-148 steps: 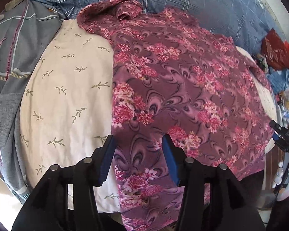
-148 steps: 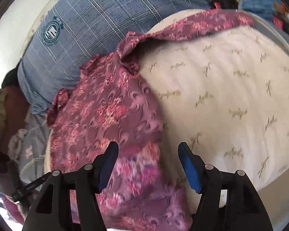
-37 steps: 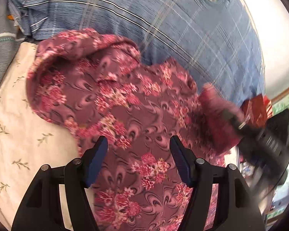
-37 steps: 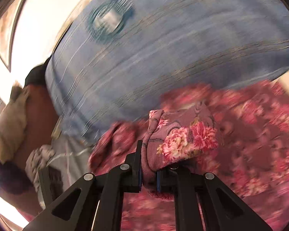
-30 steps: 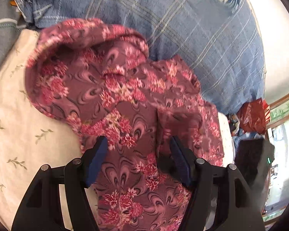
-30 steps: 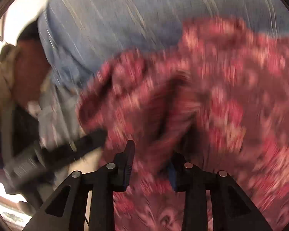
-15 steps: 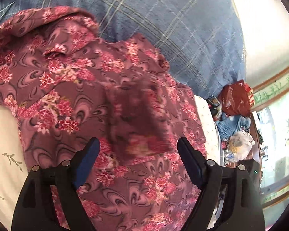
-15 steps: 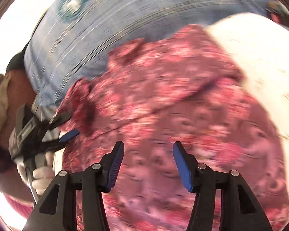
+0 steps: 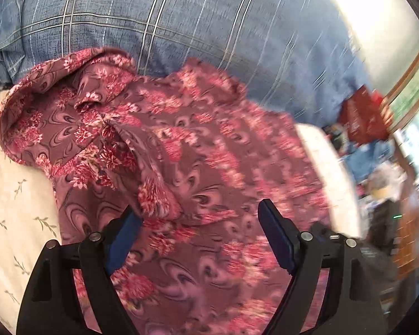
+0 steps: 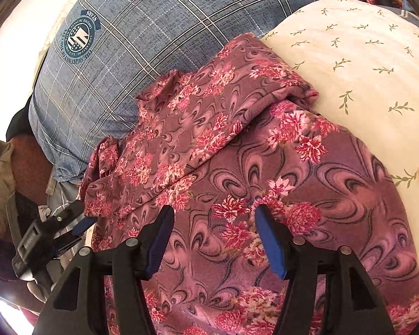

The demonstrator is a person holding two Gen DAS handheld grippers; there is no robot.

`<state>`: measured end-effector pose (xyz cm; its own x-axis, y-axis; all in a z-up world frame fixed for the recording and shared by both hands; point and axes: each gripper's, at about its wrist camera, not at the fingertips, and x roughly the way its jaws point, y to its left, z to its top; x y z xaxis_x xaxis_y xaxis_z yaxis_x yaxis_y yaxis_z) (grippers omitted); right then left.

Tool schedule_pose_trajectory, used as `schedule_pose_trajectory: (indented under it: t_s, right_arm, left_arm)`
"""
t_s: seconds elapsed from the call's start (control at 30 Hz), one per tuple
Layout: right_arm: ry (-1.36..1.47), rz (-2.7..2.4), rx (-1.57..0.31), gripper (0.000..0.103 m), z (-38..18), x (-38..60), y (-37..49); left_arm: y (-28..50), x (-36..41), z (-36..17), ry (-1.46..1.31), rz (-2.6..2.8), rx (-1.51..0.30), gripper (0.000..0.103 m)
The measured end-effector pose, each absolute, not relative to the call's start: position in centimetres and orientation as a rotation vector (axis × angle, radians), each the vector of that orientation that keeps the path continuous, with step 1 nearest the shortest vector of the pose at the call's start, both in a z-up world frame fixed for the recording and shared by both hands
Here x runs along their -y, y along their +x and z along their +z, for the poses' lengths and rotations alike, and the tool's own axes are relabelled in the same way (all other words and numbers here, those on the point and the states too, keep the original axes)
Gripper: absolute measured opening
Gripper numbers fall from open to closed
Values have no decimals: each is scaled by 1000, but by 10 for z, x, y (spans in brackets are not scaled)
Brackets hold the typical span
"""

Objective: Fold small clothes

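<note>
Both hand-held grippers, left (image 9: 198,234) and right (image 10: 213,237), are hovering empty, the right's jaws opening, leaving the sleeve (image 10: 198,117) lying folded across the floral shirt (image 10: 307,195); bed (image 10: 363,55) supporting it.

We see the left gripper (image 9: 198,237) at the bottom of its own view, black arms angled up, blue pads (image 9: 275,240) standing wide apart and clamping nothing. The right gripper (image 10: 213,237) fills the bottom centre of its view, its jaws opening, with nothing pinched between them. In the right view's lower left the left gripper (image 10: 78,230) shows again, with a pale glimpse of the hand (image 10: 37,289) beneath it
</note>
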<state>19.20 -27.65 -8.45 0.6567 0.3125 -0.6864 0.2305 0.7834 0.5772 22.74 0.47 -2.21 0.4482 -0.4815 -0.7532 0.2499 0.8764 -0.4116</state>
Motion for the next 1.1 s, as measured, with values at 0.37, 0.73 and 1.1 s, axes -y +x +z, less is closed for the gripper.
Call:
schedule_pose_trajectory:
  t_s: [0.37,0.73,1.1]
  right_arm:
    - [721,29,-814,64,-68,292,192]
    - [1088,-37,-688,6,-98,348,236]
    - [973,-73,-816,11,-99,335,228]
  left_arm:
    - [257,-41,-40,-387,-358,-1042,6]
    - [254,-66,-32,-480,-359,-1037,6]
    - [253,-159,-28,-677,-97,-1017,23]
